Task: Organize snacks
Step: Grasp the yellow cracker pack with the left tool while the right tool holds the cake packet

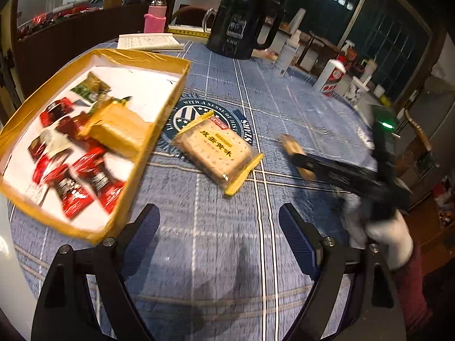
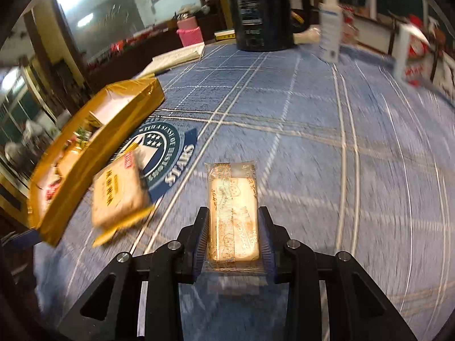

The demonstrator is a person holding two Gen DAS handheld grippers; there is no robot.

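A shallow yellow box [image 1: 170,91] on the left holds several red packets [image 1: 85,182], a green packet [image 1: 89,88] and a yellow cracker pack [image 1: 116,129]. It also shows in the right wrist view [image 2: 85,153]. A cracker pack with yellow ends [image 1: 216,153] lies on the blue cloth beside the box, and shows in the right wrist view [image 2: 118,196]. My left gripper [image 1: 219,236] is open and empty, above the cloth in front of that pack. My right gripper [image 2: 233,233] is shut on a clear-wrapped biscuit pack [image 2: 233,213], held above the cloth; it shows in the left wrist view [image 1: 295,153].
A black kettle [image 1: 241,22] stands at the back of the table, with a pink bottle [image 1: 155,14], papers [image 1: 148,41], a white bottle [image 2: 330,25] and a red-and-white box [image 1: 332,76] around the far edge. The cloth [image 1: 227,255] has a round emblem [image 2: 159,156].
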